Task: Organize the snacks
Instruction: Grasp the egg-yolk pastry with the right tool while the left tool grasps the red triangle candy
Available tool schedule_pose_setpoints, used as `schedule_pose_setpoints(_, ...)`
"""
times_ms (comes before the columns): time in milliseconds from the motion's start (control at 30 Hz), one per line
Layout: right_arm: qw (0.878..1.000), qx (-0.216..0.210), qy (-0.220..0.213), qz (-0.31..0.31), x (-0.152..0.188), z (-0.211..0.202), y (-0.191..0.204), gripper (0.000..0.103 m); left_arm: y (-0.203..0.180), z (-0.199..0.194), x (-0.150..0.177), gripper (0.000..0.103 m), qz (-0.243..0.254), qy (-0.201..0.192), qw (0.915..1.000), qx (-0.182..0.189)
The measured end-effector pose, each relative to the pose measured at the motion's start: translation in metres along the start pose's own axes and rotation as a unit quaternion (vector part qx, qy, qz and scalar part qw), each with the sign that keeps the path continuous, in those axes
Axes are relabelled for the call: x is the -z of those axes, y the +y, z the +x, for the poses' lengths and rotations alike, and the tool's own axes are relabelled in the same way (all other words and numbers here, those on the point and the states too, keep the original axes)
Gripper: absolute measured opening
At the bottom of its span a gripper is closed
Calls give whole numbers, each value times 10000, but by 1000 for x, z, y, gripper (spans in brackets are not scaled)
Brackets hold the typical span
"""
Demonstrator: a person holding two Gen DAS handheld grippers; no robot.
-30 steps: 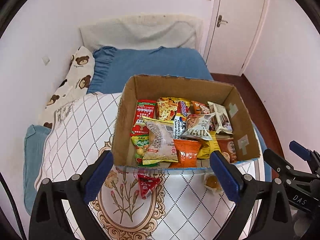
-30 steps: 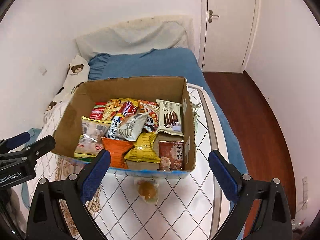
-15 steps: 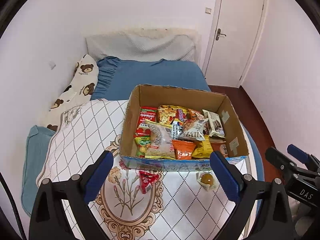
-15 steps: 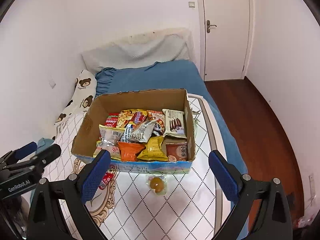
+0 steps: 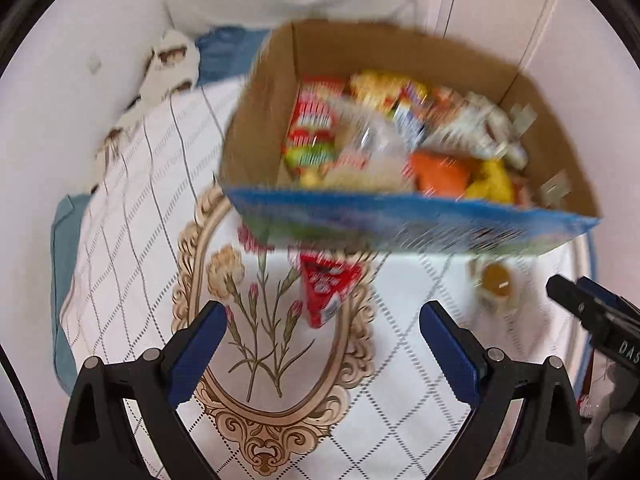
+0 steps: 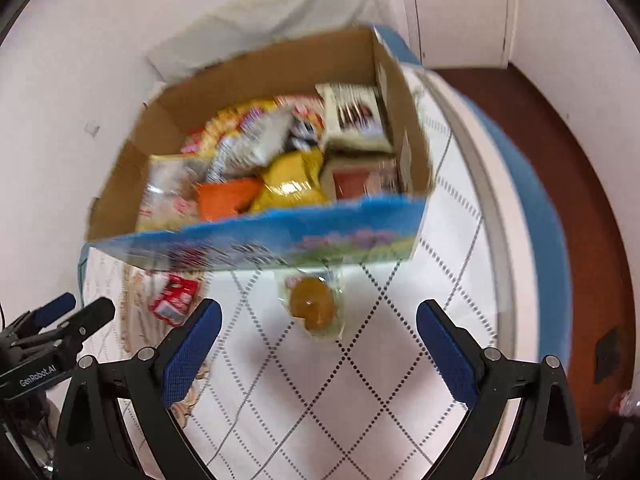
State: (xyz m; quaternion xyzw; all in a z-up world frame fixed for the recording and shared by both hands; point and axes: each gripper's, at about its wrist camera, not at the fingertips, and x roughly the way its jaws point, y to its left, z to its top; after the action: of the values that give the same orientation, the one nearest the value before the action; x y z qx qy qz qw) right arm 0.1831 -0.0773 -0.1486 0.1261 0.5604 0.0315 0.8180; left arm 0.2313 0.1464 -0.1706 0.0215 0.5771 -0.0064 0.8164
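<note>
Above a quilted bed cover point(image 6: 360, 380), both grippers held spread and empty before a cardboard box point(image 5: 256, 128) crammed with snack packets.

Left gripper point(image 5: 323, 344) open wide short of a red snack packet point(image 5: 326, 290) lying just outside the box's blue front wall; right gripper point(image 6: 319, 338) equally wide, aimed at a clear-wrapped golden pastry point(image 6: 314, 306) resting on the cover beside that wall. Inside: orange bag point(image 6: 226, 200), yellow bag point(image 6: 294, 182), cookie pack point(image 6: 354, 120), all blurred.
</note>
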Motion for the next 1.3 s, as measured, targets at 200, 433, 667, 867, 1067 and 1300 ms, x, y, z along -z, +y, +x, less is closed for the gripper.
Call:
schedule_pose_setpoints(200, 9995, -161, 268, 90, -1, 40, -4, 66, 7, 50, -8, 99, 66, 463, 9989, -61)
schedule_pose_setpoints(433, 9986, -112, 524, 29, -3, 76, 5, 66, 3, 95, -13, 65, 219, 979, 9950, 21)
schedule_pose_setpoints(667, 9984, 7, 536, -187, -1, 91, 16, 52, 6, 99, 6, 38, 36, 1210, 9922, 282)
schedule_pose_setpoints(867, 9978, -55, 592, -289, 16, 83, 18, 51, 14, 92, 50, 38, -356, 1473, 9863, 656)
schedule_pose_setpoints(1067, 9924, 59, 982, -742, 72, 68, 26, 51, 11, 87, 98, 38, -312, 1675, 9821, 809)
schedule_pose_setpoints(1300, 9895, 299, 1127, -854, 105, 75, 33, 51, -1, 101, 115, 39, -50, 1756, 9827, 585)
